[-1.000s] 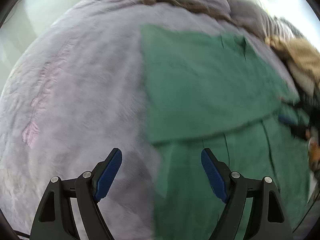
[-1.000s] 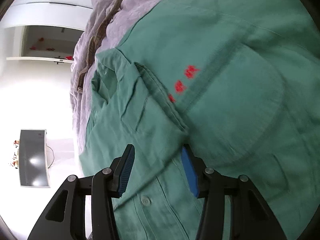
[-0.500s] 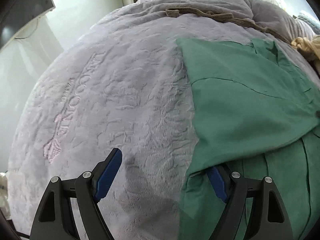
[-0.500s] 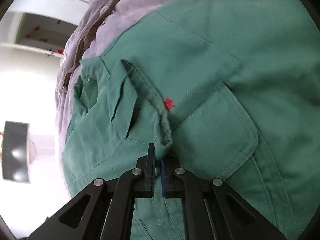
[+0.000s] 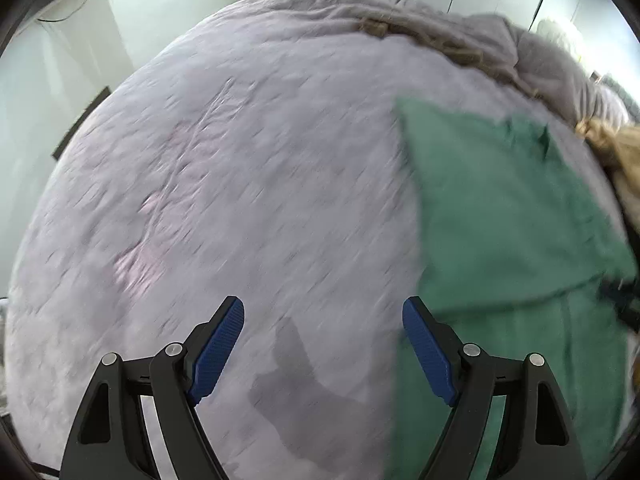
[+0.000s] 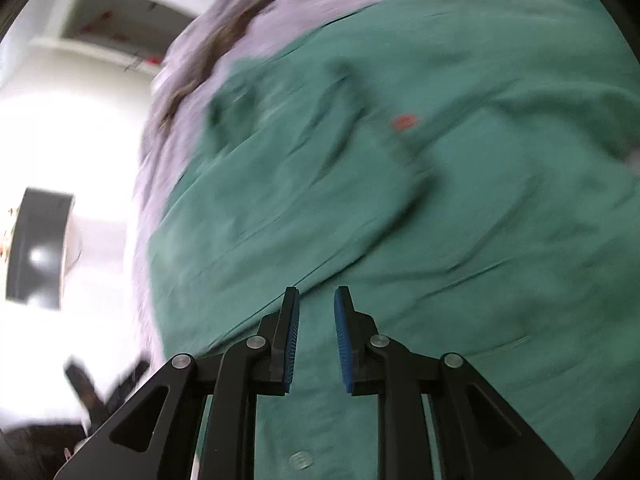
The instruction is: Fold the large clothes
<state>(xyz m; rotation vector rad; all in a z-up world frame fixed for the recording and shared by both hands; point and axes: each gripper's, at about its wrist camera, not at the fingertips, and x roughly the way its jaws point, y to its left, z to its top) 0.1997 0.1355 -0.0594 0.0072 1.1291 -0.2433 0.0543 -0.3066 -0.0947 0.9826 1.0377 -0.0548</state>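
Green cotton work shirt (image 5: 516, 216), large, lies spread on a pale lilac plush bedspread (image 5: 248, 184) with an embossed pattern and a faint pink motif.

Left wrist view: the shirt fills the right side of the frame, one panel folded over the lower part, its left edge running down just beside the right blue pad. The left gripper (image 5: 323, 348) hangs above the bedspread, black arms with blue ribbed pads spread wide, nothing between them; its shadow falls on the plush below. A brown braided trim (image 5: 436, 46) crosses the far end of the bedspread, and a tan fabric heap (image 5: 616, 148) sits at the right margin, touching the shirt's far corner. White wall and cupboard doors show beyond. Whole view is motion-blurred.

Right wrist view only: the shirt close up and tilted, filling most of the frame. Shown here and not in the other view are a small red mark (image 6: 404, 122) near the chest seam, a rumpled collar area, a pocket outline and a pale round button (image 6: 301, 460) on the placket at the bottom edge. The right gripper (image 6: 316, 340) is over the shirt front, blue pads parted by a narrow gap with no cloth caught between them. A dark flat screen (image 6: 38, 244) stands at the left against a bright white wall. Also blurred.
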